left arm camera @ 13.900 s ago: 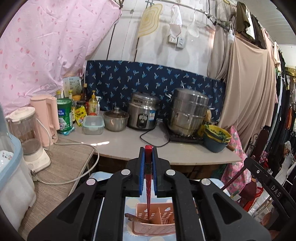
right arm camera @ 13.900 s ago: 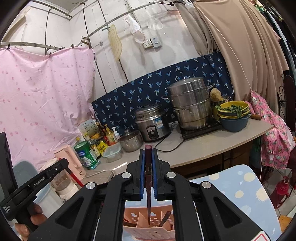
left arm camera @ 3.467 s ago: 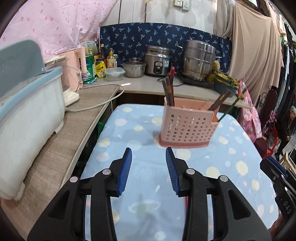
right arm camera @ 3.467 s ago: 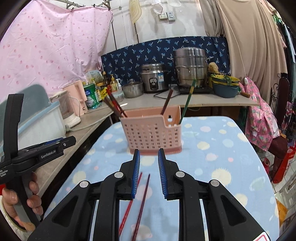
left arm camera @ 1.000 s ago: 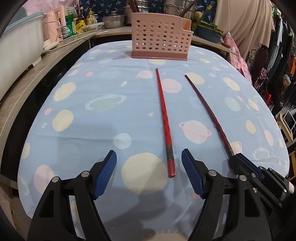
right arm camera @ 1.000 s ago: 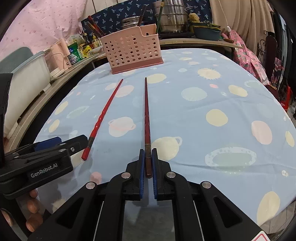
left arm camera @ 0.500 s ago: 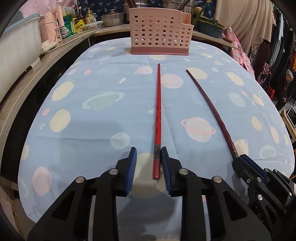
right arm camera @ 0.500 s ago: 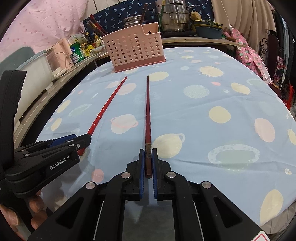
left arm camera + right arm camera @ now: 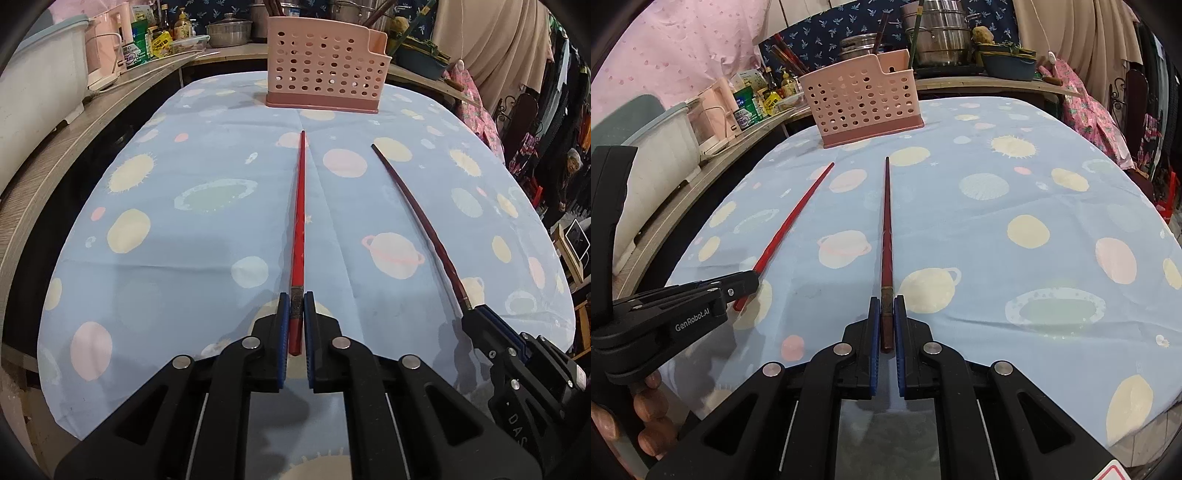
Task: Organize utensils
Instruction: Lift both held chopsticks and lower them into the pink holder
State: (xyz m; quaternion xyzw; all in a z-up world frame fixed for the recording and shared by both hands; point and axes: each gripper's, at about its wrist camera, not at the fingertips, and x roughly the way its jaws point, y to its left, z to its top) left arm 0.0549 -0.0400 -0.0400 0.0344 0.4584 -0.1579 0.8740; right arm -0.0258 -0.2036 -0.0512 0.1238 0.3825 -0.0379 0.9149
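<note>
A: Starting nearest you: item one, your left gripper, jaws clamped on the butt end of the bright red chopstick. Item two, your right gripper, likewise closed tight on the butt of the dark red chopstick.

B: Both off the table?

A: No. Each lies flat along the planet-print tablecloth, tips pointing away from you, well apart from each other.

B: Further out?

A: Item three, the pink perforated utensil basket at the far end of the table, several sticks already standing in it.

B: Progress, then?

A: Judged late: you have the last two loose pieces gripped; lifting and dropping them into the basket remains.
</note>
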